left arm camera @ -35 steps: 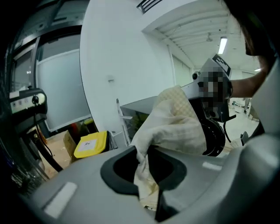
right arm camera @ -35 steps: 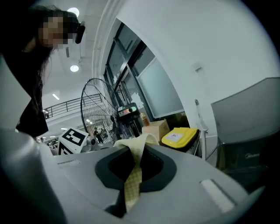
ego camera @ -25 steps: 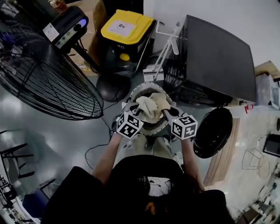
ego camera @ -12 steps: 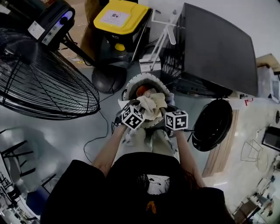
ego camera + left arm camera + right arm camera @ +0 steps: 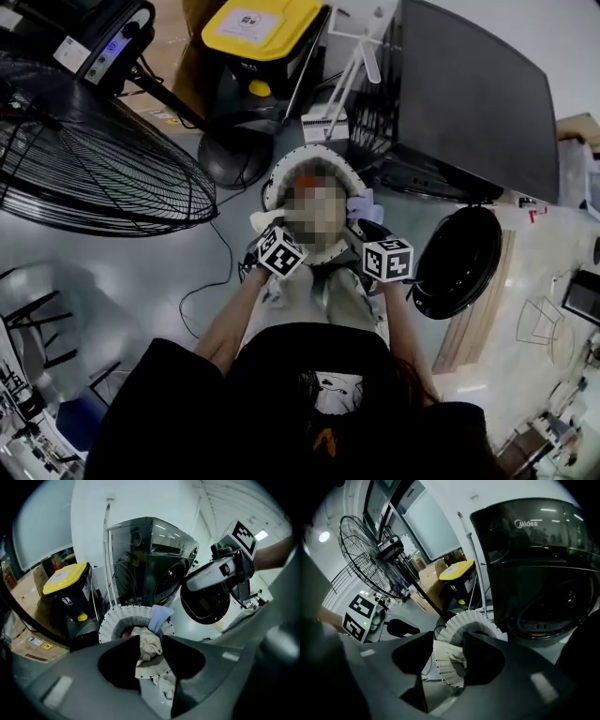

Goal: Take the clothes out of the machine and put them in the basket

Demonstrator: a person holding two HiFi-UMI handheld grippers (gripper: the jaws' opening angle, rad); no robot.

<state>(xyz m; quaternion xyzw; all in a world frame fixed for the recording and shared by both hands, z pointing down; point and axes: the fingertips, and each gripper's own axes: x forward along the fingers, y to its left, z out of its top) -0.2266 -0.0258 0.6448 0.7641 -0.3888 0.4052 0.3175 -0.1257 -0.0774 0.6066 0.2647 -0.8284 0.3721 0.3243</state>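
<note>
Now left hand-held gripper (image 5: pixel 150 640) and right hand-held gripper (image 5: pixel 448 643) pinch cloth (image 5: pixel 146 652).

- The head view looks steeply down from above the person onto the white basket (image 5: pixel 319 151) and the washing machine (image 5: pixel 469 112).
- The left gripper view sits low, close behind the left tongs (image 5: pixel 150 644), facing basket and machine.
- The right gripper view, close behind the right tongs (image 5: pixel 447 641), faces both too.
- All three views share the basket.
</note>
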